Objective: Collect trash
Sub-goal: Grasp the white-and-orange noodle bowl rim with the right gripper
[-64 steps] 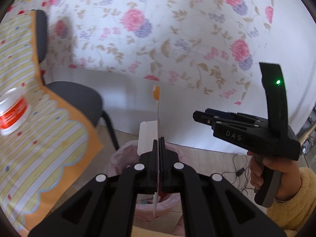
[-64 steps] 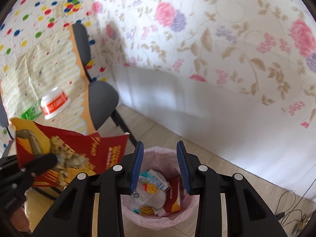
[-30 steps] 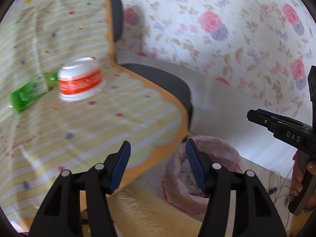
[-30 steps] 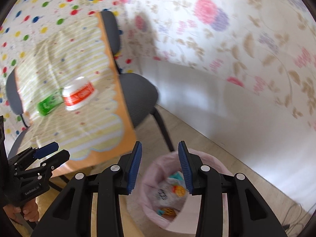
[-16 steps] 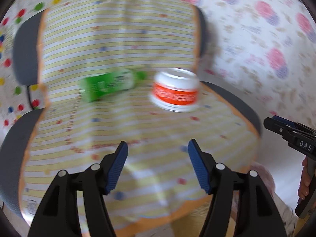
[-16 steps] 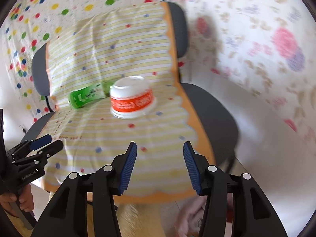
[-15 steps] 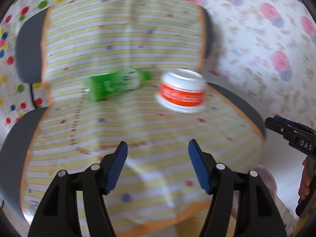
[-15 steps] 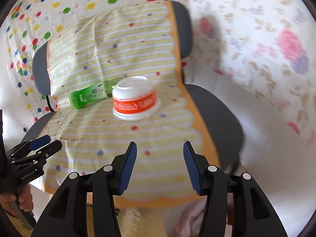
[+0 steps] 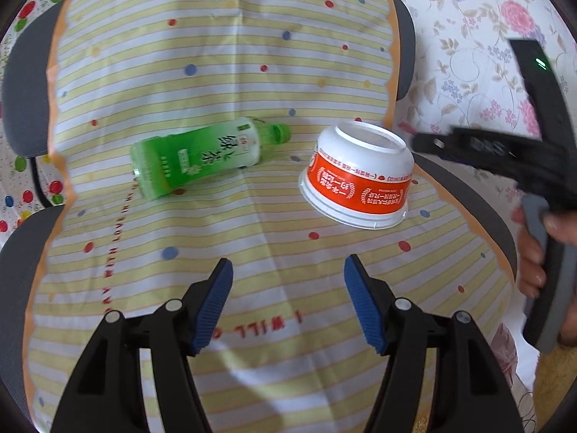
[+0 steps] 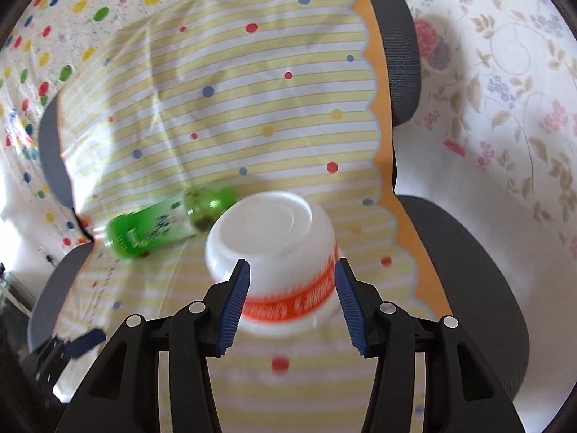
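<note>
An upturned white noodle cup with an orange band (image 9: 357, 176) lies on the striped yellow cloth (image 9: 216, 72) over a chair. A green bottle (image 9: 194, 155) lies on its side to the cup's left. My left gripper (image 9: 286, 278) is open and empty, short of both. My right gripper (image 10: 292, 270) is open with its fingers on either side of the cup (image 10: 277, 241), not closed on it. The bottle (image 10: 162, 223) lies left of the cup in the right wrist view. The right gripper (image 9: 425, 142) shows at the right of the left wrist view.
The grey chair back (image 10: 400, 47) and seat (image 10: 468, 263) stick out to the right of the cloth. A floral sheet (image 10: 505, 90) hangs behind. A dotted cloth (image 10: 54, 18) is at the far left. A bit of the pink bin bag (image 9: 505, 346) shows at lower right.
The left gripper let go of the red snack bag over the bin and opened. Both grippers swung left to the chair. The right gripper has closed in around the cup.
</note>
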`<state>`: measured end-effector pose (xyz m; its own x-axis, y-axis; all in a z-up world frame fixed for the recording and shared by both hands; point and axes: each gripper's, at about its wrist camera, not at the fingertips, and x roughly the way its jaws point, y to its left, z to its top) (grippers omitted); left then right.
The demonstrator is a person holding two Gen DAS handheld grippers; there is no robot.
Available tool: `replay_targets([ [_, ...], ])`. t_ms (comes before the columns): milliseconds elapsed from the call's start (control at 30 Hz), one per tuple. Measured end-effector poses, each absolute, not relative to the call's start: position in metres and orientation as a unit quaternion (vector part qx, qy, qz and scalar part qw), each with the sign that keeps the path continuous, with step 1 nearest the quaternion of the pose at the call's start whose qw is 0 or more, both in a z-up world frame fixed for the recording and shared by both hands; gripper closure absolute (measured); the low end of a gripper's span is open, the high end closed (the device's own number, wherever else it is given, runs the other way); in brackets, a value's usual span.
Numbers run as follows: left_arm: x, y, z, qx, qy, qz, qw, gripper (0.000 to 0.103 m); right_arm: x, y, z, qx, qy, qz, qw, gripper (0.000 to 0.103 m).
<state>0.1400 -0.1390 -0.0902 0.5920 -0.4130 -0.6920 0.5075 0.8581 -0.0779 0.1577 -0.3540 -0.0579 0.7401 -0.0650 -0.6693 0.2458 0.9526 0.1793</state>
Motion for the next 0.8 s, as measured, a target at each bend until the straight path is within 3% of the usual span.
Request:
replay_targets([
  [233,0.146,-0.146,-0.100,0.072,0.376,-0.254,0.888,0.040,0.171,-0.369,-0.075,0.173,0.354,-0.070,0.916,0.059],
  [433,0.139,-0.144,-0.103,0.070,0.381,-0.250,0.888,0.040,0.126,-0.368,-0.080,0.196,0.317,-0.069,0.925,0.059],
  [800,0.103,-0.141,-0.103,0.075,0.389,-0.259,0.881,0.040,0.033,-0.346,-0.084,0.110,0.371,-0.086,0.918,0.057],
])
